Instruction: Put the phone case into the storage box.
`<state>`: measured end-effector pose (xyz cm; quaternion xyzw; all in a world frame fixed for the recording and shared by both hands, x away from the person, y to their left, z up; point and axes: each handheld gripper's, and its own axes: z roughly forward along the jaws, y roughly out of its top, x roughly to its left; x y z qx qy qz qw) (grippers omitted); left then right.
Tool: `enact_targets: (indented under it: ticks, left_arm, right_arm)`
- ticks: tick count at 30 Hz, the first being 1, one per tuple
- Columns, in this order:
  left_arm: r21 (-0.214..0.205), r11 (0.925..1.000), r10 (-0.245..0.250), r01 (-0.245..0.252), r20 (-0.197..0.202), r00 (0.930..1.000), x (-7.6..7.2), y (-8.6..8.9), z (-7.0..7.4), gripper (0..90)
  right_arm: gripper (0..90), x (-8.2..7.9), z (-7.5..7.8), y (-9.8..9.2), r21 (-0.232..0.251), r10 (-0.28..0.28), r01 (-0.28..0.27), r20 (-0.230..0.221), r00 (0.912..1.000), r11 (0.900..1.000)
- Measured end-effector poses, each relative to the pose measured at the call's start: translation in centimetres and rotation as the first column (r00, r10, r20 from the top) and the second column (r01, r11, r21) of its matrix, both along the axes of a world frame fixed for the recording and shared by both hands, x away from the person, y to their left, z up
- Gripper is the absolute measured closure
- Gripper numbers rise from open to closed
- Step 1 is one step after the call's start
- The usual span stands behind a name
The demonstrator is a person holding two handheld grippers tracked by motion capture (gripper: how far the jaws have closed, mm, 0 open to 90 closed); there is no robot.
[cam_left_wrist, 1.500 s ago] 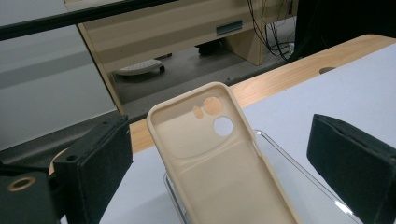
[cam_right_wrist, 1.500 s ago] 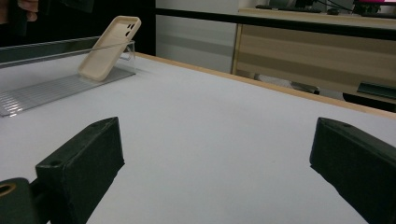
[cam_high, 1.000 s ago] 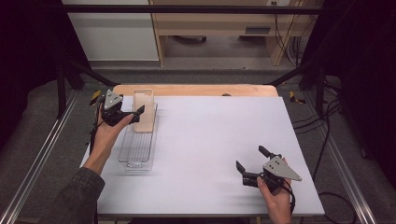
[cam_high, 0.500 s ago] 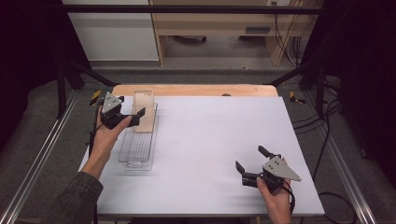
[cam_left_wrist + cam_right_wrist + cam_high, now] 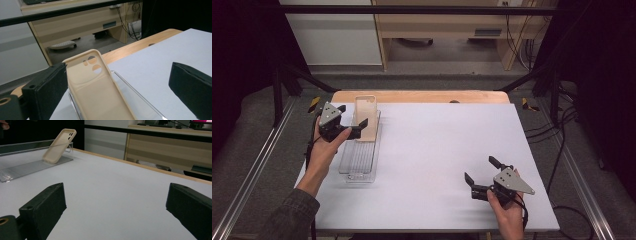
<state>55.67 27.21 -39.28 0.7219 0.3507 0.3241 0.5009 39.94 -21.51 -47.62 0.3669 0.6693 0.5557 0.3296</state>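
Note:
A beige phone case leans tilted against the far end of a clear plastic stand at the table's left. My left gripper is open just left of the case, one jaw on each side of its lower part, and I cannot tell whether they touch it. In the left gripper view the case lies between the open jaws, inner side and camera cut-outs facing me. My right gripper is open and empty near the front right. From there the case and the stand are far off.
A white sheet covers the table, with a wooden strip along the far edge. Black frame bars and rails run along both sides. Beyond the table stand a wooden desk and cables on the floor.
My left gripper has drifted slightly nearer the person beside the case. The right gripper has stayed where it was.

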Motion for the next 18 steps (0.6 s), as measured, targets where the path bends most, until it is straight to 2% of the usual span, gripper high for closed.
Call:
enact_targets:
  ticks: [18]
  left_arm:
    - [-0.022, 0.9992, -0.032, 0.033, 0.04, 0.9987, -1.1, -0.6, 0.8, 2.3]
  right_arm:
    - [2.8, 0.0, 0.0, 0.0, -0.001, 0.0, 0.0, 0.001, 1.0, 1.0]
